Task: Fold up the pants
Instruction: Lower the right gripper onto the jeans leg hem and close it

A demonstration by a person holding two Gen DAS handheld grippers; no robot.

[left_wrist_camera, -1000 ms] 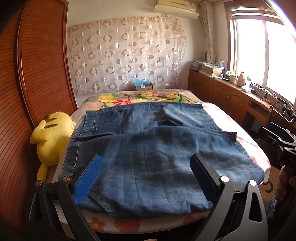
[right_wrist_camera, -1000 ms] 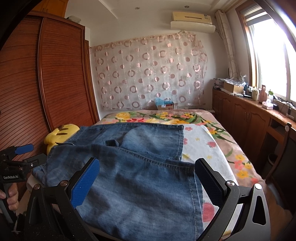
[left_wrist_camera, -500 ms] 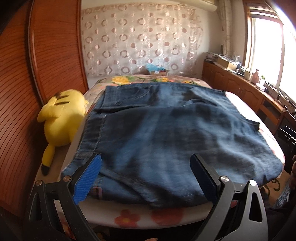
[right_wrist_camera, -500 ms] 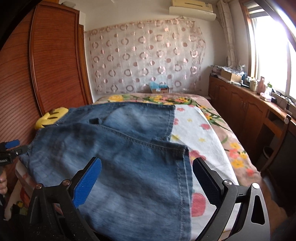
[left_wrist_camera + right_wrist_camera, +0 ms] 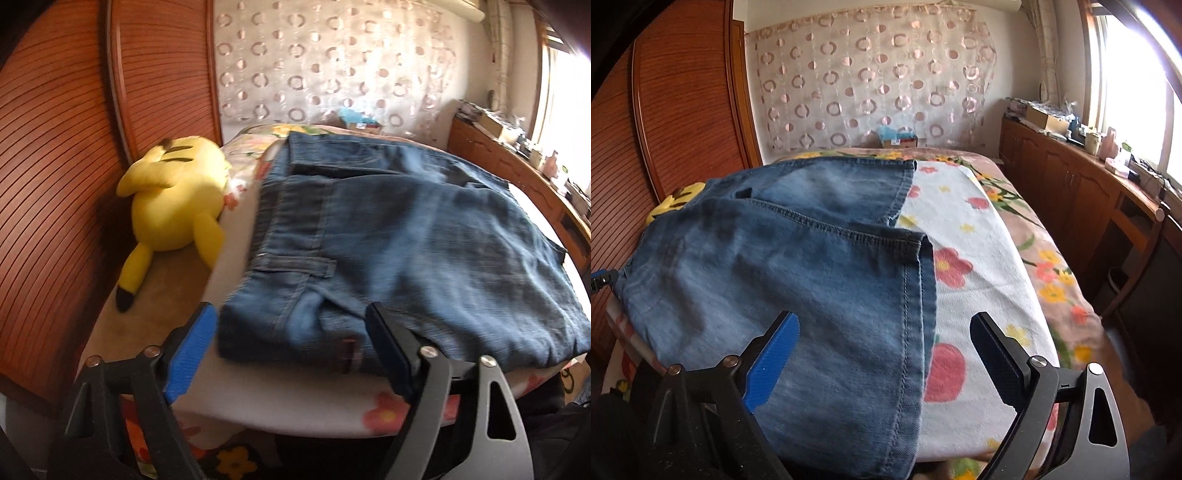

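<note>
Blue jeans lie folded across the flowered bed, legs doubled over the seat. In the left wrist view the waistband corner sits between the pads of my left gripper, whose jaws are closing without pressing on the cloth. In the right wrist view the jeans end in stitched leg hems. My right gripper hovers over the near hem edge, its jaws closing a little, nothing pinched. The left gripper's blue tip shows at the far left edge.
A yellow plush toy lies on the bed left of the jeans, against a slatted wooden wardrobe. A wooden cabinet with clutter runs under the window on the right. A small box stands at the bed's far end.
The left gripper has swung left and down to the waistband corner, and its jaws have narrowed. The right gripper has tipped downward over the leg hems, hardly shifting place.
</note>
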